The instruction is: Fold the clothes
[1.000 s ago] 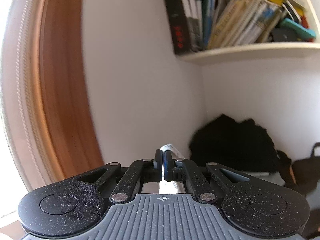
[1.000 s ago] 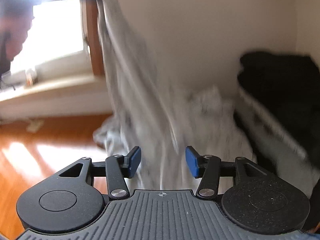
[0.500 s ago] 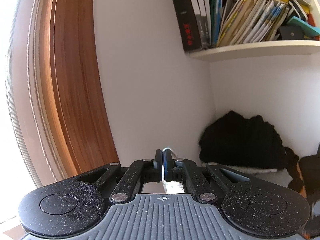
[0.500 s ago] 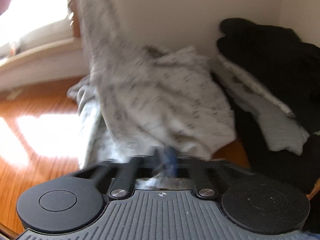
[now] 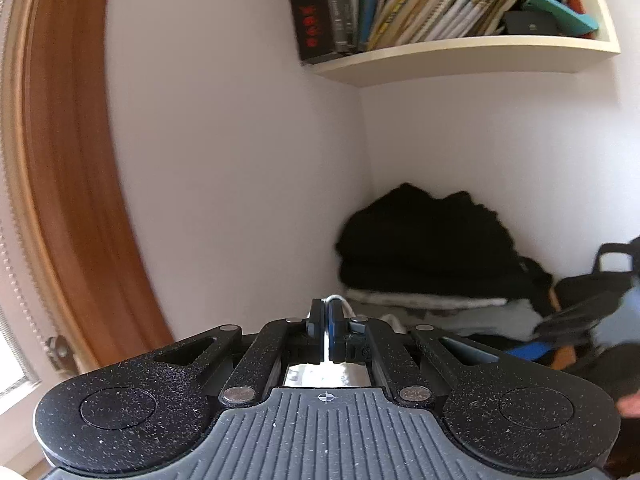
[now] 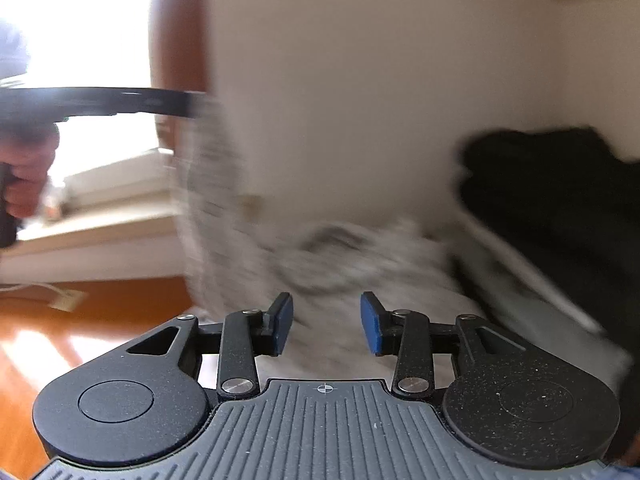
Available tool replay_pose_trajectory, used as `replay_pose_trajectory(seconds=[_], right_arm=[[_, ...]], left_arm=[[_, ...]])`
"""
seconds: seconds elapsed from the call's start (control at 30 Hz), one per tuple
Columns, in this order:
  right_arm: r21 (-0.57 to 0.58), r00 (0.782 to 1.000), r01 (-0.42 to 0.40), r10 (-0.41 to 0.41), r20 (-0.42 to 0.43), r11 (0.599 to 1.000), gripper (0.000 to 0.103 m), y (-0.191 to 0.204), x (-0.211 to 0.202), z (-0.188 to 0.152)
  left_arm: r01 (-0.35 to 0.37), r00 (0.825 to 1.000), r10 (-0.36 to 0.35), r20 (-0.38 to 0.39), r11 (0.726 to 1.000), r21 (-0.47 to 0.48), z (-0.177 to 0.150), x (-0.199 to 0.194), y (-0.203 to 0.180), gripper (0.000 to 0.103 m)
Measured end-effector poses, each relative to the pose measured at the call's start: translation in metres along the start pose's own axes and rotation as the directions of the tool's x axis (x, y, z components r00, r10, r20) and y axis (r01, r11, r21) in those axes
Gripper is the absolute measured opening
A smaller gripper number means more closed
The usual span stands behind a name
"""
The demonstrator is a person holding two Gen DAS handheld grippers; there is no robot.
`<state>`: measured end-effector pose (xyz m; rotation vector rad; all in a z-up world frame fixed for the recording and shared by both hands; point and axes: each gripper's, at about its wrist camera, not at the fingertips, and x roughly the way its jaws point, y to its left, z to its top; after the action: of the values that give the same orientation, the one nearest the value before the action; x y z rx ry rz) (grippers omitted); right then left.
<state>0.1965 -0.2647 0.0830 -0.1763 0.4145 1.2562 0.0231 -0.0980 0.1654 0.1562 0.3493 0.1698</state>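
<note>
The left gripper point(image 5: 328, 326) pinched a corner of the grey speckled shirt point(image 6: 320, 264), which hung rumpled and blurred. The right gripper point(image 6: 326, 330) gaped, holding nothing.

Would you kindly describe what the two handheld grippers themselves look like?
Both the left gripper and the right gripper are matte black and speckled. Each has a ribbed grey centre plate with a crosshair mark, round side discs, silver pivot pins and blue finger pads.

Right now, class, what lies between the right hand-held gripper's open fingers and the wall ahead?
In the right wrist view, the grey garment lies ahead of the right hand-held gripper, hanging blurred from the left hand-held gripper.
</note>
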Motion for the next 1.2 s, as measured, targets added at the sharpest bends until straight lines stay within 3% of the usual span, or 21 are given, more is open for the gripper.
replay_pose_trajectory(seconds=[0.07, 0.2, 0.3, 0.7, 0.77, 0.93, 1.1, 1.2], right_arm=[[-0.024, 0.997, -0.067, 0.068, 0.021, 0.997, 0.047, 0.023, 0.014, 0.011], [-0.103, 0.998, -0.034, 0.038, 0.042, 0.994, 0.045, 0.055, 0.039, 0.032], [-0.118, 0.998, -0.014, 0.021, 0.058, 0.993, 0.003, 0.053, 0.044, 0.044], [-0.111, 0.979, 0.07, -0.047, 0.197, 0.991, 0.003, 0.034, 0.006, 0.091], [-0.121, 0.976, 0.089, -0.062, 0.208, 0.989, 0.003, 0.035, 0.003, 0.098], [-0.132, 0.967, 0.155, -0.123, 0.222, 0.979, 0.003, 0.026, 0.004, 0.107], [-0.097, 0.953, 0.233, -0.208, 0.22, 0.968, 0.003, -0.002, -0.006, 0.099], [-0.064, 0.945, 0.266, -0.247, 0.216, 0.962, 0.003, -0.024, -0.015, 0.095]], left_arm=[[0.019, 1.0, -0.019, 0.003, 1.0, 0.018, 0.001, -0.002, -0.006, 0.002], [0.038, 0.999, -0.038, -0.002, 0.998, 0.051, -0.003, -0.009, -0.015, 0.002], [0.031, 0.999, -0.03, -0.019, 0.998, 0.061, -0.012, -0.011, -0.014, 0.002], [0.058, 0.992, -0.065, -0.104, 0.995, -0.076, -0.075, 0.01, -0.007, 0.004], [0.048, 0.993, -0.058, -0.102, 0.994, -0.103, -0.083, 0.012, -0.016, 0.022], [0.023, 0.994, -0.038, -0.098, 0.987, -0.157, -0.103, 0.029, -0.047, 0.039], [-0.049, 0.986, 0.037, -0.164, 0.996, -0.069, -0.118, 0.054, -0.065, 0.041], [-0.047, 0.979, 0.035, -0.202, 0.997, -0.057, -0.124, 0.075, -0.067, 0.042]])
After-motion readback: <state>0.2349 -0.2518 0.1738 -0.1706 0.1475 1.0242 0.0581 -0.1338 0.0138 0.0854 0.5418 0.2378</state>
